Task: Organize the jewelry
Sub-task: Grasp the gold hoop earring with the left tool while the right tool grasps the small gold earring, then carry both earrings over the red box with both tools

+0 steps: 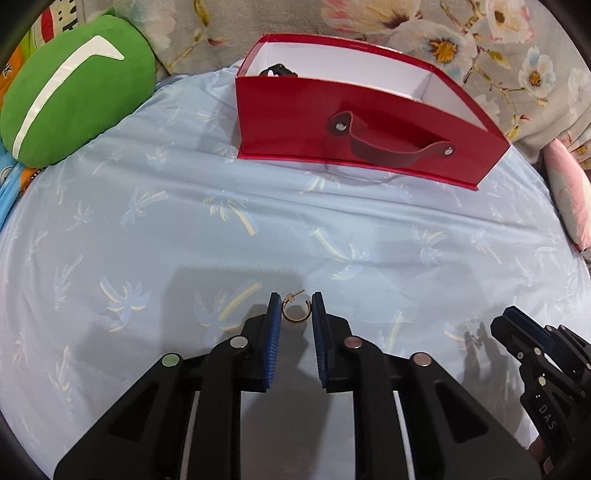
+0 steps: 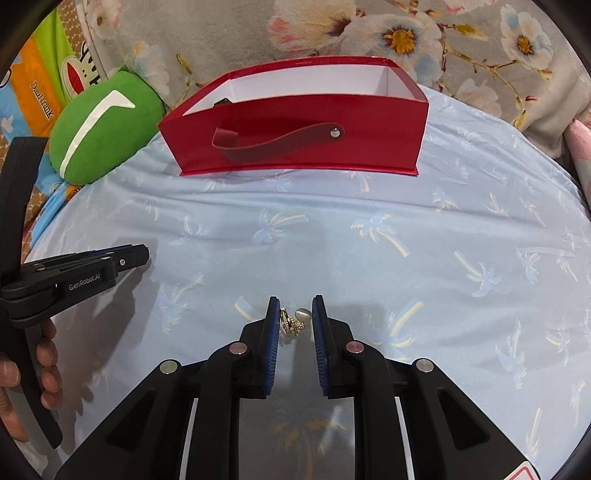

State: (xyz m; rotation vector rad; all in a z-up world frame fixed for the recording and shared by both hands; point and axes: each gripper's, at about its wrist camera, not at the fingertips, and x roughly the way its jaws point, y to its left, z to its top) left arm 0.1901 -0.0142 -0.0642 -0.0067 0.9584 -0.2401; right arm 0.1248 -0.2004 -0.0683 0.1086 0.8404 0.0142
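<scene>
A gold hoop earring lies on the light blue sheet between the fingertips of my left gripper, which is open around it. In the right wrist view a gold dangling earring with a pale round stone lies between the fingertips of my right gripper, which is also open; the earring is close to the left pad. A red box with a white inside and a strap handle stands at the far side of the bed; it also shows in the right wrist view. A dark item sits in its left end.
A green cushion lies at the far left, also in the right wrist view. A floral blanket is behind the box. A pink pillow is at the right. The other gripper shows at the frame's lower right and at the left.
</scene>
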